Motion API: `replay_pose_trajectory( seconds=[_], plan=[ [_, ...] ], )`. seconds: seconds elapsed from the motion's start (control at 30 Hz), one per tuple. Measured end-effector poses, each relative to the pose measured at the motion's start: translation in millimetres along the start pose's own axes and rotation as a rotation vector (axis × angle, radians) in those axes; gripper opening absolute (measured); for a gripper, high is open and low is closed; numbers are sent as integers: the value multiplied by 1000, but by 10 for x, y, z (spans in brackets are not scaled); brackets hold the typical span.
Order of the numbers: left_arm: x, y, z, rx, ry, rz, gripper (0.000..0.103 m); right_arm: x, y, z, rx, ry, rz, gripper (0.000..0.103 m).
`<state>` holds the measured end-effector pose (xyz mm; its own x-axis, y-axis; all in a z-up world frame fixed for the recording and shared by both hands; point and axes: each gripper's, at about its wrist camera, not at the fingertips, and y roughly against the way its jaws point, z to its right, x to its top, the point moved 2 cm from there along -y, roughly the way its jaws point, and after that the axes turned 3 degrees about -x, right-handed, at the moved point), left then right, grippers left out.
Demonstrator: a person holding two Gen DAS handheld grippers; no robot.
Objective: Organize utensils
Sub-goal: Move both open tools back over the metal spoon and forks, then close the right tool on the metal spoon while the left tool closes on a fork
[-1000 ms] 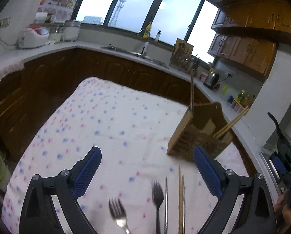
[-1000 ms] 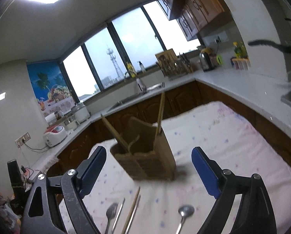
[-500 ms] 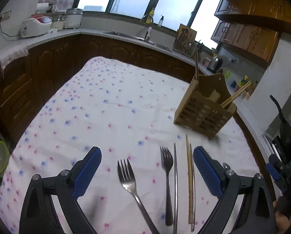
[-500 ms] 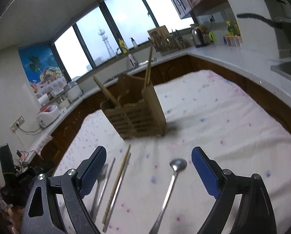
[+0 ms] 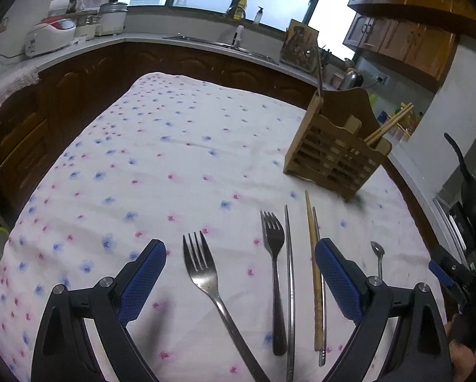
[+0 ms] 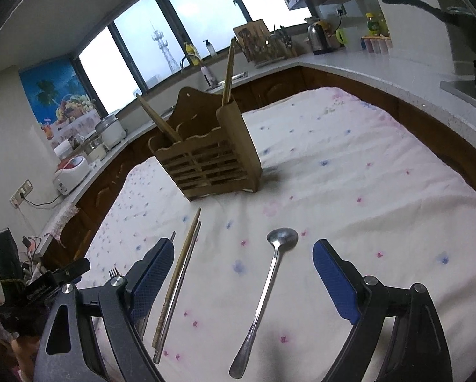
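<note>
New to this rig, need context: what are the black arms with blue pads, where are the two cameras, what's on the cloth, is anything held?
No robot: a person holds a two-finger gripper in each hand, with a fisheye camera on each looking along its fingers. The left gripper frames two forks, a wooden chopstick and metal chopsticks. The right gripper frames a spoon. All lie loose on the flowered tablecloth before a wooden utensil holder with chopsticks in it. Both grippers are open; nothing is held.

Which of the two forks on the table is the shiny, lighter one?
The left fork, lying slanted between the left gripper's fingers. It is bright silver, while the other fork beside the metal chopstick looks darker.
</note>
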<state>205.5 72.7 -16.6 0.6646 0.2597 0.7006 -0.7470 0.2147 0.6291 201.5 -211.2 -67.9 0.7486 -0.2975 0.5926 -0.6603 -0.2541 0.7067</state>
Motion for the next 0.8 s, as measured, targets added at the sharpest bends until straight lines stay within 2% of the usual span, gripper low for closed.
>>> replay_pose_trajectory(
  seconds=[0.1,0.17,0.23,0.3,0.47,0.67,0.8],
  plan=[
    [-8,-63,45,1,-23,-21,91,-20,-69,2,-11,4,-32,85],
    [-4,-159,74,-1,-36,-39,85,-45,-132,9,-12,2,-62,76],
    [-5,-231,97,-2,-41,-56,81,-73,-209,23,-20,-2,-100,62],
    [-1,-312,126,-2,-50,-75,75,-105,-285,33,-24,-4,-134,57],
    [9,-557,241,16,-99,-131,72,-143,-439,49,-45,9,-181,50],
    [29,-865,293,21,-112,-192,70,-126,-641,112,-86,20,-225,43],
    [51,-1068,299,27,-114,-221,68,-112,-737,177,-97,12,-244,33]
  ],
)
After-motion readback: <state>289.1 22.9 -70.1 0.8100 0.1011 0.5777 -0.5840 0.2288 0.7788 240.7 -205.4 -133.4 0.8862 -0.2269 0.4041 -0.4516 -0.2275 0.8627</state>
